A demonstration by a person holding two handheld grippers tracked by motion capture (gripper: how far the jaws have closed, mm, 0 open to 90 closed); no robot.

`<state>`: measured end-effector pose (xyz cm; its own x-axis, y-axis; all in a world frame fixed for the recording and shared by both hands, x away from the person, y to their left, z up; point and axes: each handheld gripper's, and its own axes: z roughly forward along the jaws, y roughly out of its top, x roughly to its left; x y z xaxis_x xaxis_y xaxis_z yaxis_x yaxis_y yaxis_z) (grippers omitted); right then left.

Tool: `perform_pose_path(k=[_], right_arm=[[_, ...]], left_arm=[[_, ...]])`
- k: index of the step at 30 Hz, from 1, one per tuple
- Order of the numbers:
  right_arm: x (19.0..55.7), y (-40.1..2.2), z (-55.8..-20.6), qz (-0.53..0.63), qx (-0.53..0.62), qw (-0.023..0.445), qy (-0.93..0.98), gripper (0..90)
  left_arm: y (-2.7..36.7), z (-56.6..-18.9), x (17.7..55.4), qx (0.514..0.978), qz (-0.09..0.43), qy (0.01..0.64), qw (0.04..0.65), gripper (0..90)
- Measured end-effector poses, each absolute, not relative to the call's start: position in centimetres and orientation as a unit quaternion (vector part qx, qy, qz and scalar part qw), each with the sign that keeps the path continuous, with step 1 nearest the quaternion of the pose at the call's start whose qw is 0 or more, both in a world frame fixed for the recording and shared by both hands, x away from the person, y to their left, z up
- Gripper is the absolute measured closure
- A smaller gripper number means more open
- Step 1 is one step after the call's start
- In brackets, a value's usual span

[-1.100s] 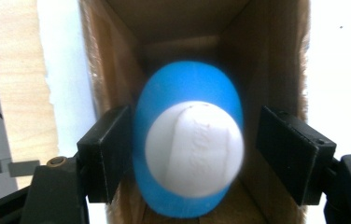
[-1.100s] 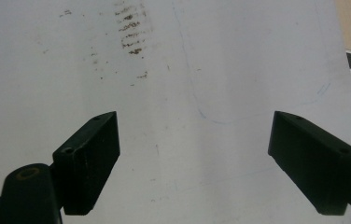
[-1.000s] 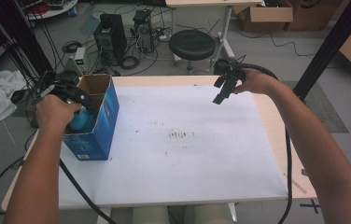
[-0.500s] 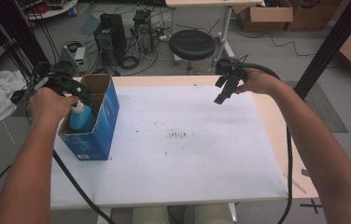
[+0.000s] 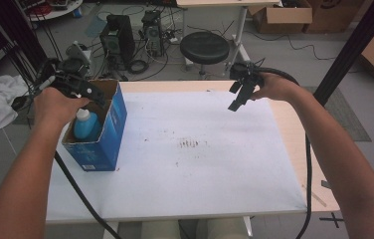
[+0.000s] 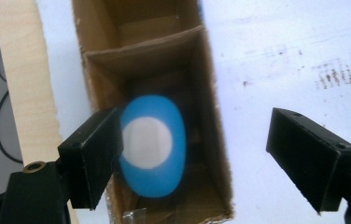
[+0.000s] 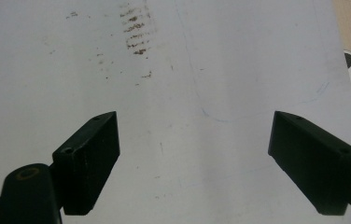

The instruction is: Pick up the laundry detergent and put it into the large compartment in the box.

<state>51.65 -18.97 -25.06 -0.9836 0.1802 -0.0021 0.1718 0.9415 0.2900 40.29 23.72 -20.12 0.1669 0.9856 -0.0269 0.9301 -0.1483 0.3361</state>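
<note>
left gripper point(image 5: 88, 92) hangs wide open above the blue box point(image 5: 106, 144), raised since a second ago; the blue bottle point(image 6: 152, 144) stands inside, apparently just released. right gripper point(image 5: 238, 94), equally wide, hovers over the white sheet point(image 5: 200, 164).

Table point(image 5: 274, 94): pale wood, showing bare along the far and right edges.
Sheet point(image 5: 200, 179): white, covers most of the top, with brown smudges point(image 5: 190, 144) near its middle.
Box point(image 5: 106, 130): blue, open-topped, stands at the sheet's left edge.
</note>
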Motion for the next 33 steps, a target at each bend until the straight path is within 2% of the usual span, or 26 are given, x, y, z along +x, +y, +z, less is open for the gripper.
perform_pose_path(k=[20, 33], right_arm=[[51.3, -19.1, -24.8, 0.146, 0.093, 0.013, 0.985, 16.2], [51.1, -19.3, -25.0, 0.147, 0.093, 0.011, 0.985, 16.1]], left_arm=[[17.4, -17.9, 39.8, 0.821, 0.112, 0.538, 0.155, 19.2], [10.5, -18.5, 39.7, 0.88, 0.095, 0.441, 0.149, 19.3]])
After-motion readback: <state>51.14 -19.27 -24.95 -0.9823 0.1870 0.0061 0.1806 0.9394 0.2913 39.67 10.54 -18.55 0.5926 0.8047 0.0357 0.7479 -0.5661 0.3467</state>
